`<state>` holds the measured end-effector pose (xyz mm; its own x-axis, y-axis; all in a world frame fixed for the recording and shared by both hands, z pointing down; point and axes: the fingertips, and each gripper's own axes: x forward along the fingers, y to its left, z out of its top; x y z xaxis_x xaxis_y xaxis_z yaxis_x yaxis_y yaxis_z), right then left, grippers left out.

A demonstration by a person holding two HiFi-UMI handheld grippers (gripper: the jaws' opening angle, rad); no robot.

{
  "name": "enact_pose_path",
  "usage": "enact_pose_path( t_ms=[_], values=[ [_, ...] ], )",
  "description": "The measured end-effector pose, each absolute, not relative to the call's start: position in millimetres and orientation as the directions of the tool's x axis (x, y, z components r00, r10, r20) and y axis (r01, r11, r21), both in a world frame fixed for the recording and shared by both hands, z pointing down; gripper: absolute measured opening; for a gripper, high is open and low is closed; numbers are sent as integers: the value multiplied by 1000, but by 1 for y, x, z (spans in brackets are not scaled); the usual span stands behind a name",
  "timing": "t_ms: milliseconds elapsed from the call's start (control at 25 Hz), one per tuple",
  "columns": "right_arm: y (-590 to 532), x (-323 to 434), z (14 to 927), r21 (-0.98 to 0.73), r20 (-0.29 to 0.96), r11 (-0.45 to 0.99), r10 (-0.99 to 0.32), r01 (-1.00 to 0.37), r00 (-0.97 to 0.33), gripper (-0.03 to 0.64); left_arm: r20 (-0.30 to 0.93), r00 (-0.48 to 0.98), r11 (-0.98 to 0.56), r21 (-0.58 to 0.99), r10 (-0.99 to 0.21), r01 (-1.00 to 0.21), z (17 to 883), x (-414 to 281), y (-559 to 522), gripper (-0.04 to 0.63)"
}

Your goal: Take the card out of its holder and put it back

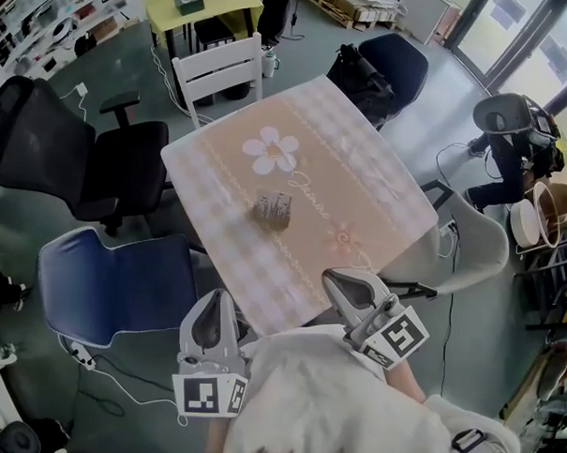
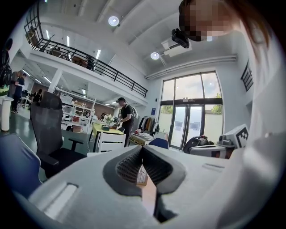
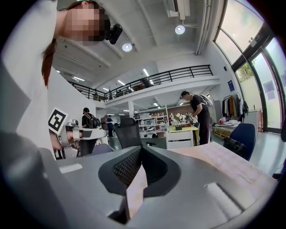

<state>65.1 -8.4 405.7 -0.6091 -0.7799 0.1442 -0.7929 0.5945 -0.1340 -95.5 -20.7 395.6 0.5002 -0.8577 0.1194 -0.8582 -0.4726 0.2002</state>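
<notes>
Open-plan workshop. The bench [image 1: 356, 161] has a peach checked cloth with a flower print.

The holder [image 1: 273, 212] stands upright near the middle of the bench, alone on the cloth. It's a small, pale, ribbed block. It's too small in the head view to tell whether the card sits in it, and the left gripper view only shows a sliver past the claw tips. That fits either a card never pulled or one already put back.

Handling, my guess:
- The card should be thin, light and fairly stiff with slick faces, so take it by whatever edge stands proud of the holder, pinching flat across both faces.
- The holder looks light too and will likely skate or tip on the cloth unless it's braced.

Left claw [image 1: 215, 304] and right claw [image 1: 347, 282] both sit at the near bench edge, close to the person's body and well apart from the holder. Both are clenched, tips meeting, with nothing between them.

Nothing else shows on the cloth between the claws and the holder.

Chairs ring the bench, all clear of the top:
- white chair [image 1: 219, 73] on the far side
- black office chair [image 1: 83, 154] on the left
- blue chair [image 1: 117, 280] on the near left
- pale chair [image 1: 472, 250] on the right
</notes>
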Motion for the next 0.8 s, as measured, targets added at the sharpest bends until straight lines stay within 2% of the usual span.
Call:
enact_pose_path(
  t_ms=[800],
  values=[
    [-16, 64, 400, -124, 143, 571, -799, -812, -584, -2, 116, 491, -462, 208, -863, -862, 395, -99, -23, 0]
  ],
)
